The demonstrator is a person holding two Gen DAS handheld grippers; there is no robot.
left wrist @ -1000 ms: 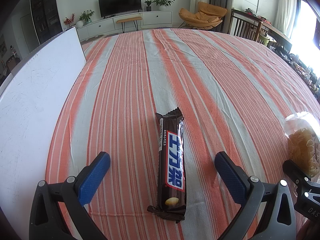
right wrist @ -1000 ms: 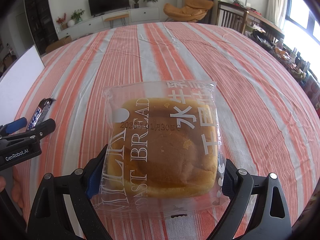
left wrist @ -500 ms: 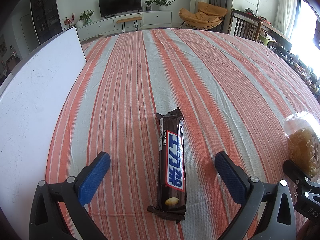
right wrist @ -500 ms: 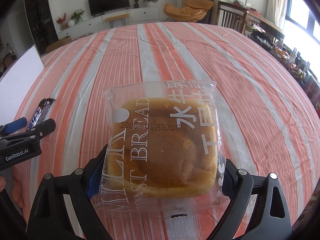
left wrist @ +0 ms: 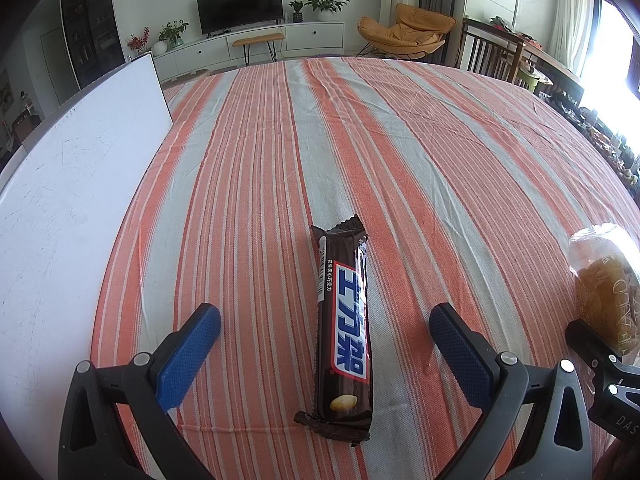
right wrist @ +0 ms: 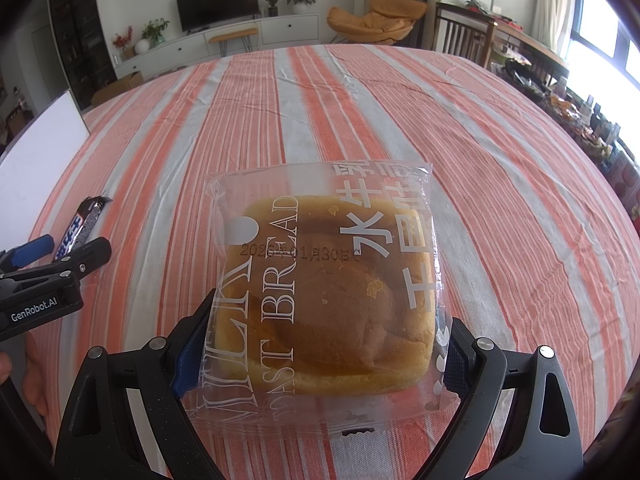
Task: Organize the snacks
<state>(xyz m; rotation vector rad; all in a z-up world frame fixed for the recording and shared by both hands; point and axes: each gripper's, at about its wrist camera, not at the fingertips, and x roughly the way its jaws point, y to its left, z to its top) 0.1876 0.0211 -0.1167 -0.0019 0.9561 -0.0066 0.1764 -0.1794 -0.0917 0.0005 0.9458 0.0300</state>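
A dark brown chocolate bar [left wrist: 345,320] lies lengthwise on the orange and grey striped tablecloth [left wrist: 400,140]. My left gripper [left wrist: 324,316] is open and straddles the bar, its blue pads well clear of the wrapper on both sides. A clear packet of toast bread [right wrist: 332,292] rests flat on the cloth between the fingers of my right gripper [right wrist: 326,324], which stands wide open, the packet's edges lying over its pads. In the right wrist view the left gripper [right wrist: 68,246] and the bar [right wrist: 82,224] show at the far left. The bread [left wrist: 604,280] appears at the left wrist view's right edge.
A white board [left wrist: 60,220] lies along the table's left side. A hand [right wrist: 32,364] holds the left gripper. Wooden chairs [left wrist: 492,52] and a cluttered side table stand beyond the far right edge. The cloth stretches far ahead of both snacks.
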